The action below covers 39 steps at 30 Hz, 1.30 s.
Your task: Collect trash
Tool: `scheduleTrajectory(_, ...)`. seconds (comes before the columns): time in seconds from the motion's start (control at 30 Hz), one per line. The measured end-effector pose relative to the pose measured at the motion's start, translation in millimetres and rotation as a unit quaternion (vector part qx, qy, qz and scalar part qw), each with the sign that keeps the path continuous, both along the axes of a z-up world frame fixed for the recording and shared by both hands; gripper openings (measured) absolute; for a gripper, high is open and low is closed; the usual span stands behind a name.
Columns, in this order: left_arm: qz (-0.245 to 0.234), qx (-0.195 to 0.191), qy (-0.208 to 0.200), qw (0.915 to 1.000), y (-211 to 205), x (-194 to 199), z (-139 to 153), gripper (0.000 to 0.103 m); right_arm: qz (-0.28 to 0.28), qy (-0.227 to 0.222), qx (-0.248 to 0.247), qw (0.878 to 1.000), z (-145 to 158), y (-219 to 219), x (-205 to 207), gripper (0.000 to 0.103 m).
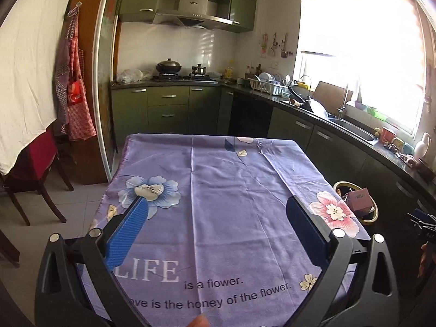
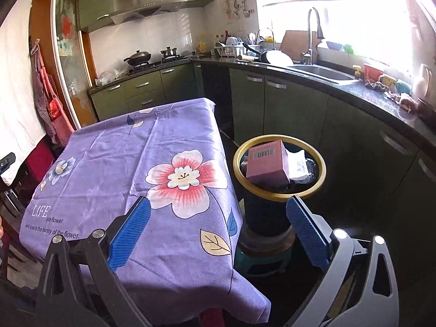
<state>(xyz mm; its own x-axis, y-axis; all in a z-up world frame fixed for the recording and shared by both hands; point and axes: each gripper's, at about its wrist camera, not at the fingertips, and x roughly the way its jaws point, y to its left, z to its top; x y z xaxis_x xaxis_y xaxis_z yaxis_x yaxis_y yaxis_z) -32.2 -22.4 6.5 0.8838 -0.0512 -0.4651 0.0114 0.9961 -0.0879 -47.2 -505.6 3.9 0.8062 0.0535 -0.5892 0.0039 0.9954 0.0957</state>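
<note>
Both wrist views over table (image 1: 218, 190)

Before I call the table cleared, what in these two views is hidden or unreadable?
- Bin contents: right wrist view shows a pink box on top; what lies under it is covered.
- Table's near edge: cut off by the left tool and frame bottom.
- Window side of the counter: washed out by glare.

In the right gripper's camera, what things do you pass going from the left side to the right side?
Red checked apron → purple flowered tablecloth → gold-rimmed trash bin with the pink box in it → sink → white jug.
</note>
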Motion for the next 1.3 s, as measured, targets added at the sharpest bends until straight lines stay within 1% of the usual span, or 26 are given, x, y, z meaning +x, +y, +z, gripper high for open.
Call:
scheduleTrajectory(0.07, 0.006, 0.008, -0.01, 0.9999, 3.9, -9.9, 2.7, 0.096, -0.003, -0.008, -0.017, 1.0, 7.6, 8.4, -5.0, 0.098)
scheduleTrajectory(0.13, 0.006, 0.008, -0.017, 0.9998, 5.5, -16.6, 5.2, 0.096, -0.008, -0.014, -0.032, 0.999, 11.7, 15.8, -7.7, 0.098)
scheduleTrajectory(0.37, -0.024, -0.015, -0.029, 0.9992, 3.3, -25.0, 10.1, 0.097, -0.011, -0.015, -0.048, 0.999, 15.5, 23.7, -14.5, 0.098)
scheduleTrajectory(0.43, -0.034, -0.021, -0.031, 0.9987, -0.4, -25.3, 11.2, 0.096, -0.013, -0.018, -0.049, 0.999, 16.0, 23.0, -15.0, 0.098)
scheduleTrajectory(0.5, -0.039, -0.019, -0.03, 0.9986, -3.7, -26.5, 11.2, 0.096, -0.014, -0.02, -0.048, 0.999, 16.9, 22.9, -15.9, 0.098)
scheduleTrajectory(0.63, -0.04, -0.009, -0.032, 0.9987, -8.5, -28.5, 10.4, 0.097, -0.011, -0.019, -0.046, 0.999, 15.9, 21.8, -14.9, 0.098)
scheduleTrajectory(1.3, -0.051, 0.003, -0.016, 0.9986, -16.7, -20.7, 0.2, 0.096, -0.008, -0.015, -0.043, 0.999, 12.8, 18.5, -10.0, 0.098)
